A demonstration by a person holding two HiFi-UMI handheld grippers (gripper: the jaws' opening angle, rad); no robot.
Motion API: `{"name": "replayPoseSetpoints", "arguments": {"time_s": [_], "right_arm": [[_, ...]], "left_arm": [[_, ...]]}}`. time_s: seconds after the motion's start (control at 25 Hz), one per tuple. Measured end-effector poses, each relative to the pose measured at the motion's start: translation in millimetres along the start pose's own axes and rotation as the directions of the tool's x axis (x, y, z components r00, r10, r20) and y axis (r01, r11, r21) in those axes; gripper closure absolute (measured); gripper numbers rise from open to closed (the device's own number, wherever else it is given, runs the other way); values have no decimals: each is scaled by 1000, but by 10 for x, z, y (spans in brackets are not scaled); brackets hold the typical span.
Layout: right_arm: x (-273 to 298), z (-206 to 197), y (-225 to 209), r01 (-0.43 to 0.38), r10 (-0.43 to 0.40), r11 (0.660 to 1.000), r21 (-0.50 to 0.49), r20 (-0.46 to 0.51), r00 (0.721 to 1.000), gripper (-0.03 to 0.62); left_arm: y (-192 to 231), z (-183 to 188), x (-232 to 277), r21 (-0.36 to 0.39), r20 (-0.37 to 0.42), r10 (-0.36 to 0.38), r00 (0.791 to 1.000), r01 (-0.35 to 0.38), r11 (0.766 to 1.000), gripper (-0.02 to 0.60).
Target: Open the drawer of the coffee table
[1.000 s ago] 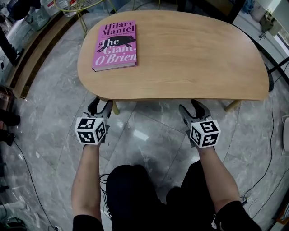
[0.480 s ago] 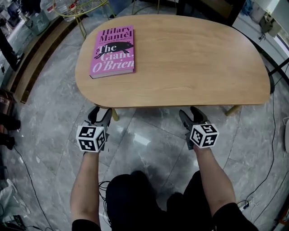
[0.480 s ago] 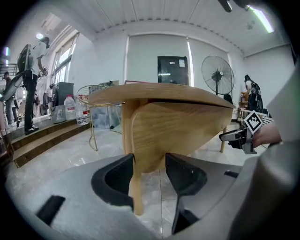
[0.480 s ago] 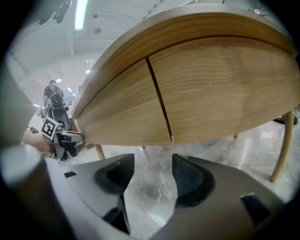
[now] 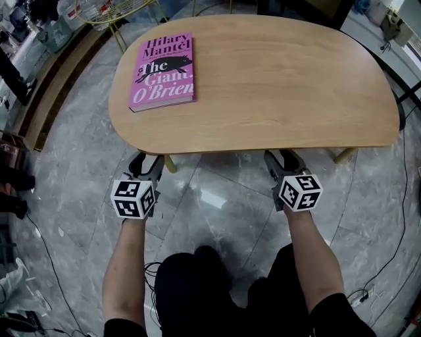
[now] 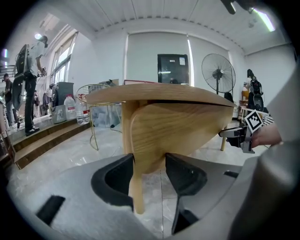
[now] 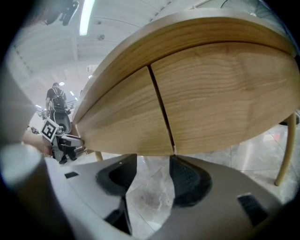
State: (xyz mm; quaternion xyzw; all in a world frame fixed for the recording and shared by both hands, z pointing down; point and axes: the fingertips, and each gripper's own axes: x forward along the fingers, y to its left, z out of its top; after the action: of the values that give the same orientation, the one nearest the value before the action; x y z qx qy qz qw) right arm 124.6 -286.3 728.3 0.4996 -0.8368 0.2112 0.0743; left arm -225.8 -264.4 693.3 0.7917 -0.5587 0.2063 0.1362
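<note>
The oval wooden coffee table [image 5: 276, 85] stands in front of me. Under its top runs a curved wooden front [image 7: 122, 126] with a vertical seam [image 7: 161, 110] between two panels. My left gripper [image 5: 146, 163] points at the table's near left end. In the left gripper view it [image 6: 150, 164] is open, and the curved panel [image 6: 178, 131] and a table leg [image 6: 136, 197] show beyond its gap. My right gripper [image 5: 283, 160] sits just below the front's lower edge. Its [image 7: 153, 166] jaws have just been closing and stand open, with only floor between them.
A pink book [image 5: 163, 69] lies on the table's far left. More table legs [image 5: 345, 155] stand at the near right. A wooden step [image 5: 46, 85] and a yellow wire stand [image 5: 112, 13] are at the left. Cables [image 5: 388, 243] trail on the marble floor. A fan [image 6: 218, 75] stands behind.
The right gripper has sunk a little and rolled, and its tips now sit closer under the table's rim. The left gripper has hardly moved.
</note>
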Motion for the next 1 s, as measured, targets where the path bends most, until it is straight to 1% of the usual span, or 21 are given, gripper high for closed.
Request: {"name": "replayPoseSetpoints", "arguments": {"time_s": [0.12, 0.24, 0.28, 0.36, 0.44, 0.52, 0.56, 0.6, 0.68, 0.76, 0.8, 0.88, 1.0], "right_arm": [[-19, -6, 13, 3, -3, 1000, -4, 4, 1000, 384], [6, -58, 48, 11, -12, 997, -74, -18, 1000, 401], [19, -71, 55, 15, -18, 995, -99, -28, 999, 398], [32, -77, 86, 13, -17, 993, -116, -34, 999, 399], [25, -67, 197, -5, 1, 990, -140, -26, 1000, 429], [26, -58, 351, -19, 15, 982, -190, -22, 1000, 445], [35, -66, 395, -23, 18, 980, -196, -26, 999, 421], [47, -90, 399, -24, 18, 982, -185, -37, 999, 414], [59, -179, 278, -3, -8, 987, -160, -71, 997, 398], [44, -222, 82, 48, -63, 984, -173, -84, 994, 399], [36, -203, 6, 70, -85, 980, -184, -74, 994, 404], [41, -124, -62, 93, -104, 975, -202, -41, 994, 419], [71, -53, -84, 118, -122, 974, -193, -9, 993, 470]], "left_arm": [[11, 1, -15, -12, 6, 6, 1000, -6, 1000, 371], [32, -1, -15, -5, 8, 10, 1000, -10, 1000, 365], [32, -3, -15, -4, 9, 10, 1000, -10, 1000, 364], [25, -6, -20, -7, 12, 7, 1000, -7, 1000, 365], [11, 1, -26, -17, 12, -3, 1000, 3, 1000, 377], [15, 12, -32, -22, 11, -14, 1000, 14, 1000, 392], [25, 15, -37, -19, 9, -16, 1000, 16, 1000, 397], [36, 14, -41, -15, 6, -14, 1000, 14, 1000, 397], [45, 9, -45, -17, 5, -7, 1000, 7, 1000, 391], [36, 5, -43, -23, 12, 1, 1000, -1, 1000, 388], [32, 3, -42, -24, 16, 4, 1000, -4, 1000, 387], [28, 8, -45, -20, 24, 6, 1000, -5, 1000, 382], [33, 24, -45, -14, 38, 1, 999, 0, 1000, 380]]}}
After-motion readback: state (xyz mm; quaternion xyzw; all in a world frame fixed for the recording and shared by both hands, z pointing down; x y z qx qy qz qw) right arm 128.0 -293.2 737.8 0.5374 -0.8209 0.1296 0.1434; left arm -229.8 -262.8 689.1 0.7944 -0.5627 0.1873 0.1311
